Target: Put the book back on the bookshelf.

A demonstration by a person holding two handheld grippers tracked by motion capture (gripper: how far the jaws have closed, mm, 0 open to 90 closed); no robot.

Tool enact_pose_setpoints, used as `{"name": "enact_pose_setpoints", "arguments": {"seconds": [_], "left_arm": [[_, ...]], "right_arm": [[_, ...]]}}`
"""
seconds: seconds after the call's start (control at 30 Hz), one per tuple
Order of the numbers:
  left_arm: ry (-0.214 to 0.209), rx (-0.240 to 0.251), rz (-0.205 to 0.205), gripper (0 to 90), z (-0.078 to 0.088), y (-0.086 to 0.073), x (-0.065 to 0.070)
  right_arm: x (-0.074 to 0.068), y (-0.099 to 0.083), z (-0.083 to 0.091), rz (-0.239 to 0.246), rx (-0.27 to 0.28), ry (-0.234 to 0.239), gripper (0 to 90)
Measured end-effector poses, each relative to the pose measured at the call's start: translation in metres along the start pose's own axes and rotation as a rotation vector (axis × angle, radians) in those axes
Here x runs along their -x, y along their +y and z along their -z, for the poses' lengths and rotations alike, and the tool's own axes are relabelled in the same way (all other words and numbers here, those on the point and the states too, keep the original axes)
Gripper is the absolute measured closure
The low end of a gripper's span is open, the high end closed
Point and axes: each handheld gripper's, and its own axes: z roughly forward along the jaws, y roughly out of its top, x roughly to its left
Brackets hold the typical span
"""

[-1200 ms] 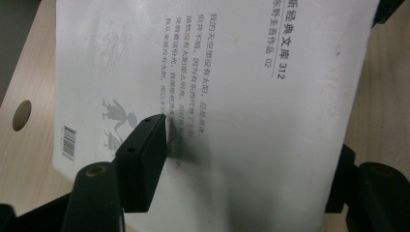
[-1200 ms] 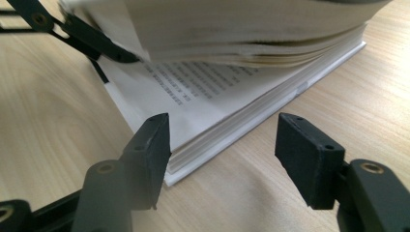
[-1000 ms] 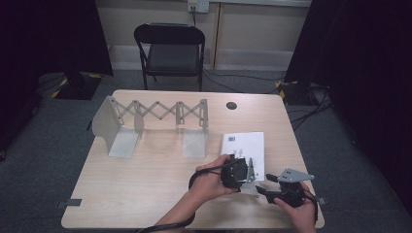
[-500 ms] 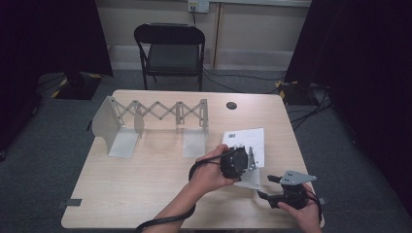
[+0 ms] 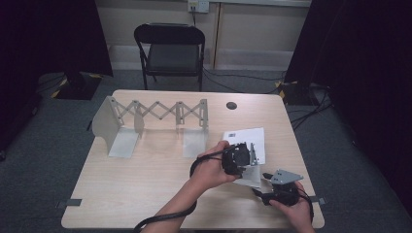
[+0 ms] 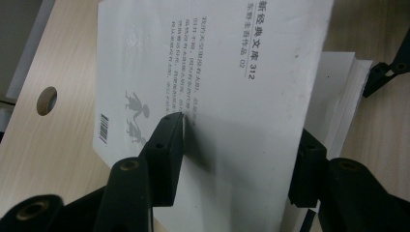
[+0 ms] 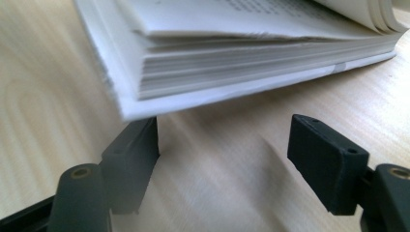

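Observation:
A white paperback book (image 5: 244, 136) lies on the table's right half, its cover (image 6: 217, 72) printed with dark characters and a barcode. My left gripper (image 5: 248, 154) has just been closing and holds the cover raised off the page block. In the left gripper view the cover runs slantwise through my left gripper (image 6: 241, 140), one pad on its face and the other behind its edge. My right gripper (image 5: 261, 186) is low at the book's near corner and has just been opening. In the right gripper view my right gripper (image 7: 227, 135) has only bare table between its jaws, and the page block (image 7: 251, 63) overhangs its left jaw.
A folding metal book rack (image 5: 155, 114) with accordion links stands at the back left of the wooden table (image 5: 145, 194). A round cable hole (image 5: 231, 105) is behind the book. A black chair (image 5: 170, 48) stands beyond the far edge. Cables trail off the near edge.
My left gripper has moved up and away from the near edge, and the book's cover has risen with it. The right gripper has stayed near the book's near corner.

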Motion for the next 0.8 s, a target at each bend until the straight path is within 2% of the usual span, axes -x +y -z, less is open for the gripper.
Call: {"name": "enact_pose_setpoints", "arguments": {"seconds": [0.1,0.37,0.53,0.6,0.7,0.77,0.8], "left_arm": [[-0.004,-0.001,0.005,48.6,0.0,0.001,-0.001],[-0.005,-0.029,-0.018,48.3,-0.003,0.003,0.003],[-0.003,-0.038,-0.028,48.3,-0.003,0.004,0.004],[0.0,-0.044,-0.034,48.3,-0.004,0.005,0.006],[-0.01,-0.056,-0.046,48.5,0.0,0.007,0.008],[-0.019,-0.051,-0.028,48.7,0.004,0.009,0.01],[-0.028,-0.058,-0.033,48.9,0.007,0.01,0.01]], "right_arm": [[0.003,0.001,-0.003,-0.004,0.009,-0.012,26.8],[0.003,0.008,-0.01,0.047,0.041,-0.059,30.0],[0.002,0.012,-0.005,0.12,0.091,-0.108,32.6],[0.0,0.013,-0.002,0.137,0.103,-0.104,34.5],[-0.005,0.015,0.003,0.2,0.109,-0.11,35.7],[-0.007,0.016,0.007,0.224,0.12,-0.099,34.9],[-0.009,0.016,0.01,0.236,0.131,-0.101,34.7]]}}
